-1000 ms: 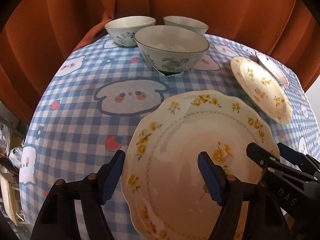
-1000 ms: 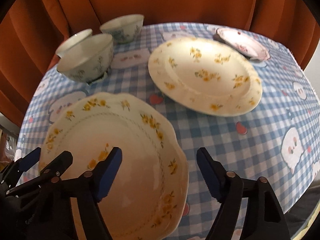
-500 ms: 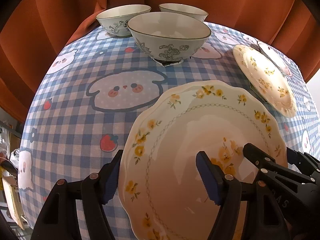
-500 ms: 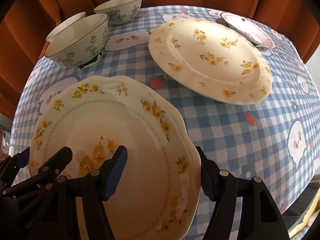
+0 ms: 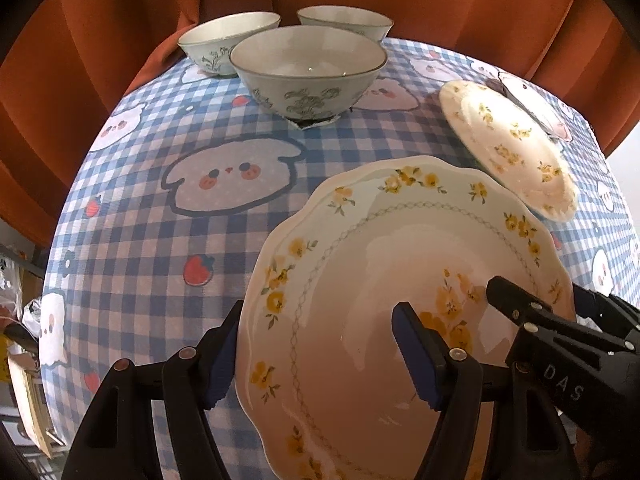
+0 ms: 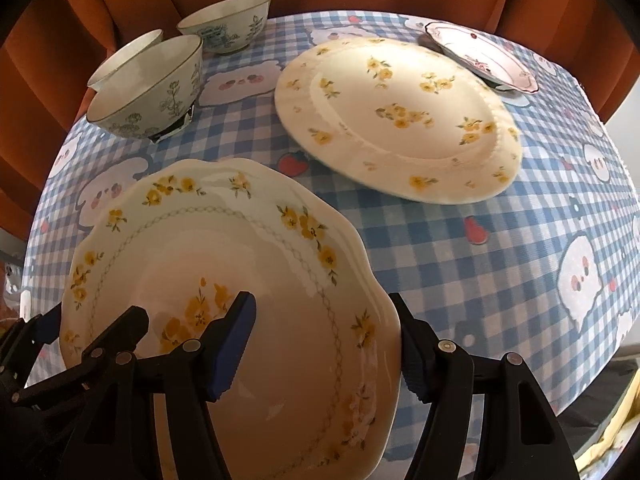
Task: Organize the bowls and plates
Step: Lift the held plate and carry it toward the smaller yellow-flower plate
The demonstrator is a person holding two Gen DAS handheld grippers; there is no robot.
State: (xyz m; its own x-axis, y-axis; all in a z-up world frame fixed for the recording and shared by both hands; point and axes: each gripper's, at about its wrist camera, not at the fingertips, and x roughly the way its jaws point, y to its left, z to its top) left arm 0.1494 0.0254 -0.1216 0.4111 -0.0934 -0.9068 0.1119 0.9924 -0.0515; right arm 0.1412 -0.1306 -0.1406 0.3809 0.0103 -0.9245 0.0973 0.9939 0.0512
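Observation:
A scalloped cream plate with yellow flowers (image 5: 380, 280) lies at the table's near edge, also in the right wrist view (image 6: 240, 280). My left gripper (image 5: 320, 352) is open and straddles its left rim, one finger outside, one over the plate. My right gripper (image 6: 324, 340) is open and straddles its right rim the same way. A larger round yellow-flowered plate (image 6: 400, 120) lies behind, with a small pink-rimmed plate (image 6: 484, 56) beyond it. Three pale green bowls (image 5: 308, 72) stand at the back left.
The table has a blue checked cloth (image 5: 160, 240) with cartoon dogs. An orange curtain (image 5: 440, 0) hangs close behind it. The table edge drops off at right (image 6: 600, 340) and at left.
Both grippers have moved forward and lower, so their fingers now reach around the scalloped plate's two rims. The plate has not shifted.

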